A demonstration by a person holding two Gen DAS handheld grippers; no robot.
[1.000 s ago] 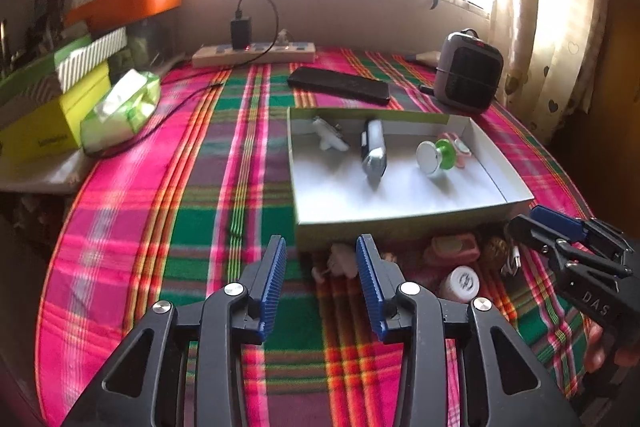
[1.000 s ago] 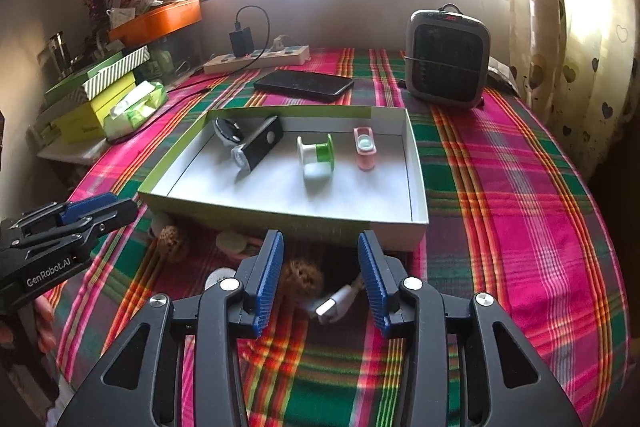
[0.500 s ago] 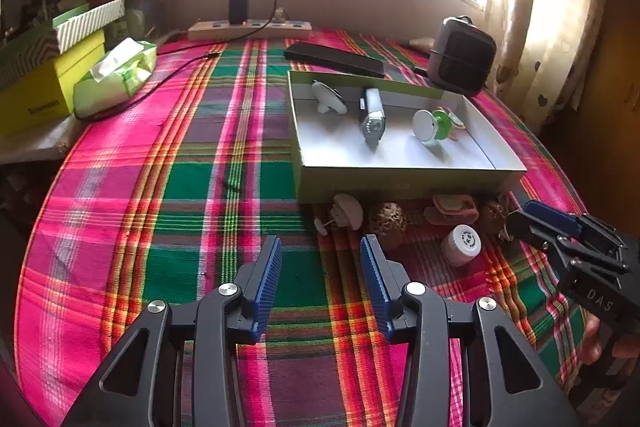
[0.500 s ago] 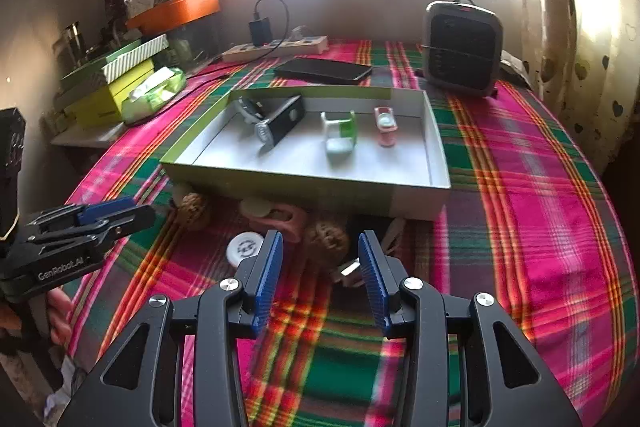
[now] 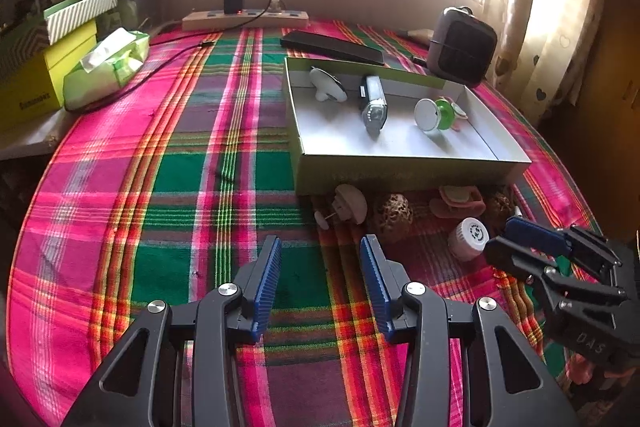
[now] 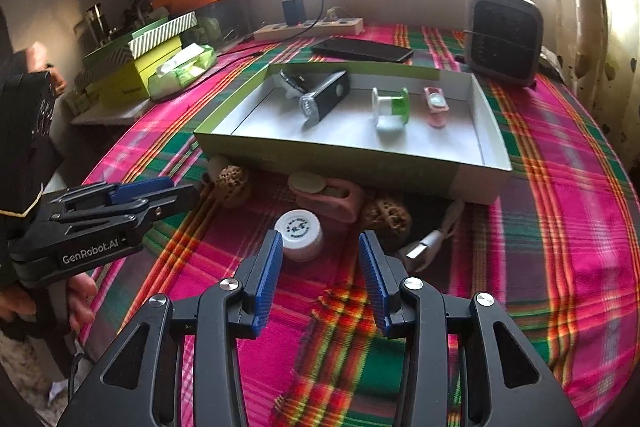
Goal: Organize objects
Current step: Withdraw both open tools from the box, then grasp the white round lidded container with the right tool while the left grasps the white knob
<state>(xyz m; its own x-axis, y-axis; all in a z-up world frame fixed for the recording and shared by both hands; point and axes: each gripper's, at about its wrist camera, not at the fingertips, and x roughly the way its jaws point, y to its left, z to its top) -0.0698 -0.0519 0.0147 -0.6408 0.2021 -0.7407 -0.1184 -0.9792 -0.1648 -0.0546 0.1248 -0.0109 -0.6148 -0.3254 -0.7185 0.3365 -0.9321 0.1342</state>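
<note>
Left tongs (image 5: 320,255) spread and empty above plaid surface (image 5: 168,187). Right tongs (image 6: 320,251) spread, empty, white cap (image 6: 299,234) just beyond left blade. Farther ahead: brown ball (image 6: 387,217), pink case (image 6: 332,195), then green-edged box (image 6: 360,163) holding flashlight (image 6: 324,99) and spool (image 6: 390,107).

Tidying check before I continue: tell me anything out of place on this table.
Several small things lie loose on the cloth against the near wall of the box instead of inside it: a white cap, a pink holder, two brown knobbly balls and a white plug.
</note>
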